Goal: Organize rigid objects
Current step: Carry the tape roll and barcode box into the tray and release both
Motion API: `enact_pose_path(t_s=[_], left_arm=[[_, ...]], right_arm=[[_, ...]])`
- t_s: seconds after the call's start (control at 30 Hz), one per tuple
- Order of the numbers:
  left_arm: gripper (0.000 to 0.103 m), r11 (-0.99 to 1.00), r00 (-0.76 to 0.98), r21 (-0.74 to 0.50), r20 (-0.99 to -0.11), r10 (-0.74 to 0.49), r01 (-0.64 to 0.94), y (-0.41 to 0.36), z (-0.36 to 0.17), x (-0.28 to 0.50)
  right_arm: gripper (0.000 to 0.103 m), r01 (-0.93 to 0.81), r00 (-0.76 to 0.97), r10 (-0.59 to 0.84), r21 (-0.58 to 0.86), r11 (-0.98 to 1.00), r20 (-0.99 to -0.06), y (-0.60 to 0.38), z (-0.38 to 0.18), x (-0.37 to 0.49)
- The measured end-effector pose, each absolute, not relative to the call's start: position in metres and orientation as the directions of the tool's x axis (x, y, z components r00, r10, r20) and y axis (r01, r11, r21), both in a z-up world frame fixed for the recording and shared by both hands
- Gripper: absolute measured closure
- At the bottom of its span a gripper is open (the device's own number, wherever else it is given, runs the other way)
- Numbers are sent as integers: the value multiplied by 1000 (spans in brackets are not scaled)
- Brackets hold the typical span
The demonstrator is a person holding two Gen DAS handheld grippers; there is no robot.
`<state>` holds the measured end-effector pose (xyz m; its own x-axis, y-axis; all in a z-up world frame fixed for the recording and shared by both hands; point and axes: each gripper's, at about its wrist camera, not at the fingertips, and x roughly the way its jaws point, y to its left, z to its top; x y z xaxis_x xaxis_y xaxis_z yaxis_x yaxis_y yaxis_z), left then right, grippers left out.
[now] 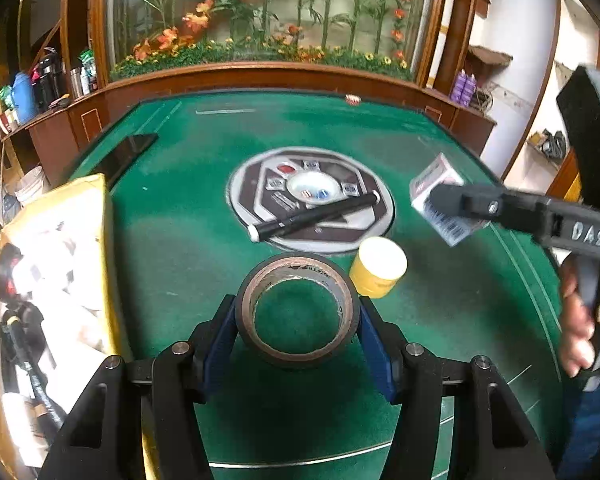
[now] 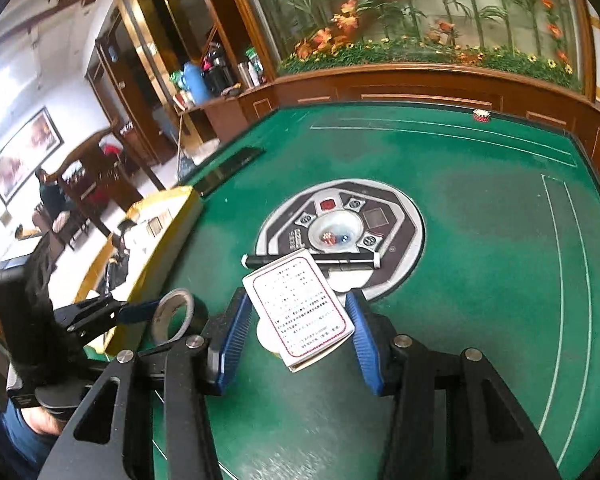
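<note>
My left gripper (image 1: 298, 316) is shut on a dark roll of tape (image 1: 298, 308) and holds it above the green table; it also shows in the right wrist view (image 2: 176, 314). My right gripper (image 2: 300, 320) is shut on a small white box (image 2: 300, 308) with printed text, held above the table; the box also shows in the left wrist view (image 1: 440, 204). A yellow cup with a white lid (image 1: 378, 266) stands on the felt just right of the tape. A black pen (image 1: 314, 216) lies across the round centre panel (image 1: 312, 200).
A yellow open box (image 1: 60, 280) with papers and dark items stands at the table's left edge. A black flat slab (image 1: 128, 152) lies at the far left. A small red-white chip stack (image 2: 481, 115) sits at the far edge. Wooden cabinets surround the table.
</note>
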<state>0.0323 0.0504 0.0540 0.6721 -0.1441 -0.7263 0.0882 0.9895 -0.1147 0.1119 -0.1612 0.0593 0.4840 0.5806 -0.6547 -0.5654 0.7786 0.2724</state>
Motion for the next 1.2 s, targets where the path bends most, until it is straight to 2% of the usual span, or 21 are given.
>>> enact_pose_path(t_s=[0.17,0.47,0.77,1.07,1.2], left_arm=[[41,992,708,-123,-698,-112,35,83,72,20],[41,974,743,-161,-669,12,-161,190,91,-5],[41,941,644,-165,-762,68,-294,263,49,4],[40,936,583,-137,-808,84,-325,291,27,30],[40,928,578,-165,-813,65,-335,298,22,36]], right_arm=[[55,-605,451,630,302,737,-632,-144,59,106],[55,-671,358,693,344,657,-626,-88,62,86],[55,-738,233,716,360,571,-658,8,63,67],[55,-732,223,617,288,618,-755,89,38,75],[55,-720,241,588,264,641,-772,105,29,84]])
